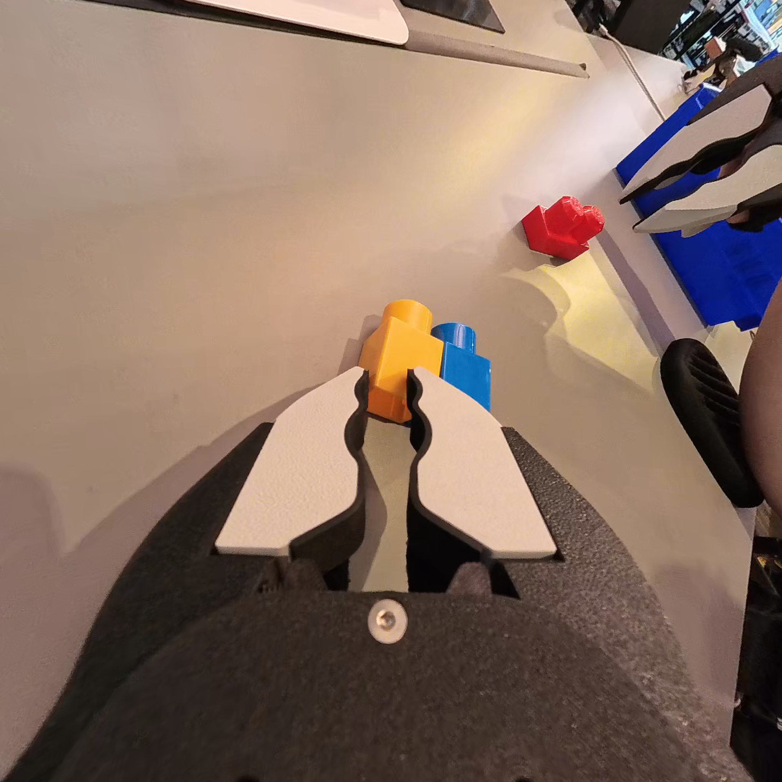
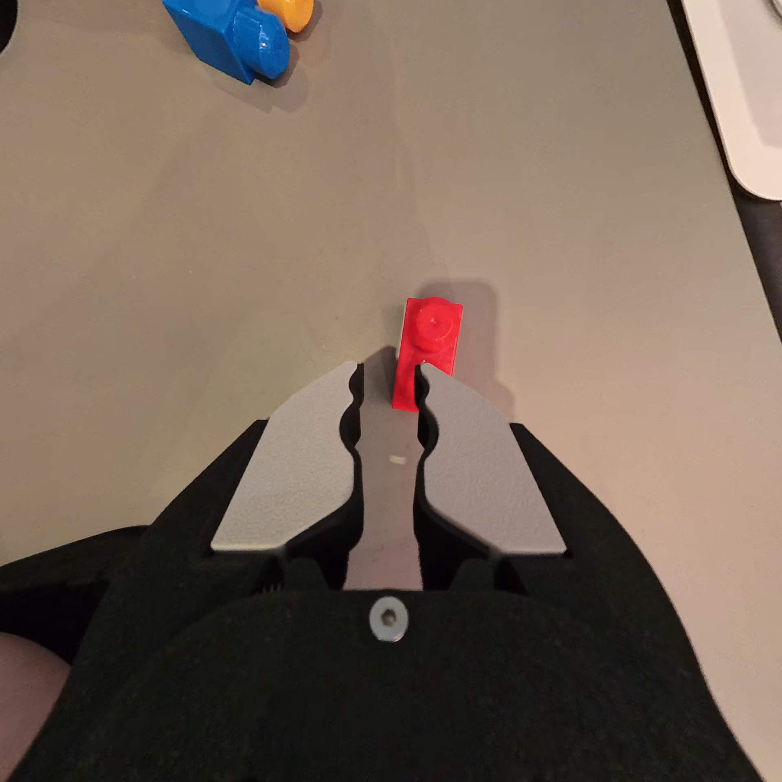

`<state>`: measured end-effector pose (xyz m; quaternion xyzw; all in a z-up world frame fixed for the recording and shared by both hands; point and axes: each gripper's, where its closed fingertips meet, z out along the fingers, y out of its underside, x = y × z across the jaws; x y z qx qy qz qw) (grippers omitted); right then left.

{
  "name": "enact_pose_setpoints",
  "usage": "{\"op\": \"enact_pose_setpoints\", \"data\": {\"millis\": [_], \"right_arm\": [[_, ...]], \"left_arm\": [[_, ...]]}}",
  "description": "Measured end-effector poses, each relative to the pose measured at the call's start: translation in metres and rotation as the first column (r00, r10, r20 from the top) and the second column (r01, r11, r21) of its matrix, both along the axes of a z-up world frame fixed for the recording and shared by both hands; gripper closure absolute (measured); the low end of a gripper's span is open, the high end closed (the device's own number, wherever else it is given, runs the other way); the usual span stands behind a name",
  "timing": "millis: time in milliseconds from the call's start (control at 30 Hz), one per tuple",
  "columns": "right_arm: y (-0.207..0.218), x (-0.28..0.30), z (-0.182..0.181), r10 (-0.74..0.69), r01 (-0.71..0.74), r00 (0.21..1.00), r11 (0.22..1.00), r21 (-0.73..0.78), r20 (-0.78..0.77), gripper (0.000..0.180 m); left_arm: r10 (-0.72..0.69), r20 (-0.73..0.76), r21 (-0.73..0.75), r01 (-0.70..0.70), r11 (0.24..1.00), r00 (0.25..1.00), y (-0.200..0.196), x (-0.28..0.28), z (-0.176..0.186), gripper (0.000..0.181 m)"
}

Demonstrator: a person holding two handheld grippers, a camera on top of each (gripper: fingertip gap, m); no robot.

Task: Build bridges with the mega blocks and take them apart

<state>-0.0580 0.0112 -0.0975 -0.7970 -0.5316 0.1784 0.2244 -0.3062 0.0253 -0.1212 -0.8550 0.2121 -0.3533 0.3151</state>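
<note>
The left gripper (image 1: 387, 370) sits low over the grey worktop (image 1: 211, 211) with its two grey fingers closed against the sides of an orange one-stud block (image 1: 400, 359) — the block fills the gap between the tips, its single round stud pointing away from the camera. Pressed against the orange block's right side is a blue one-stud block (image 1: 465, 372), touching it flank to flank; both rest on the worktop. Farther right, well apart from the pair and nearer the worktop's right edge, lies a red two-stud block (image 1: 560, 228). Beyond that edge stands a blue bin (image 1: 719, 271).

The right gripper (image 2: 389, 366), seen from its own camera, hangs above the red two-stud block (image 2: 427, 351) with its fingers parted and nothing between them. The red block lies just ahead of the tips, its near end partly covered by the right-hand finger (image 2: 465, 444); whether that finger touches it cannot be told. In the left wrist view the same gripper (image 1: 630, 213) shows at the upper right, raised over the bin and clear of the block. Toward the far left corner of the right wrist view, the blue block (image 2: 228, 38) and the orange stud (image 2: 292, 12) appear side by side. A white tray (image 2: 744, 106) lies along the right edge.
</note>
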Motion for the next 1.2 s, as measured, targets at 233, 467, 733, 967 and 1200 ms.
{"op": "enact_pose_setpoints", "data": {"millis": [233, 467, 733, 967, 1200], "right_arm": [[-0.001, 0.000, -0.001, 0.002, -0.002, 1.000, 1.000, -0.007, 0.001, 0.158], [-0.001, 0.001, -0.001, 0.003, -0.003, 1.000, 1.000, -0.009, -0.001, 0.158], [0.000, 0.002, -0.003, 0.000, 0.000, 1.000, 1.000, -0.015, 0.001, 0.158], [-0.001, -0.015, 0.002, 0.035, -0.035, 0.999, 0.999, 0.007, -0.007, 0.159], [0.021, -0.136, 0.034, 0.063, -0.010, 0.957, 0.983, 0.184, -0.285, 0.176]], "left_arm": [[0.005, 0.005, -0.001, -0.005, 1.000, 1.000, 0.000, 0.003, 0.000, 0.164], [0.001, 0.015, 0.000, -0.001, 1.000, 1.000, -0.001, 0.005, 0.000, 0.165], [-0.084, 0.207, 0.091, 0.067, 0.994, 0.975, -0.010, 0.007, 0.061, 0.171], [-0.111, -0.235, 0.266, 0.174, 0.948, 0.966, -0.005, -0.006, 0.046, 0.160], [-0.152, -0.185, 0.187, 0.187, 0.964, 0.971, -0.025, -0.008, 0.025, 0.168]]}}
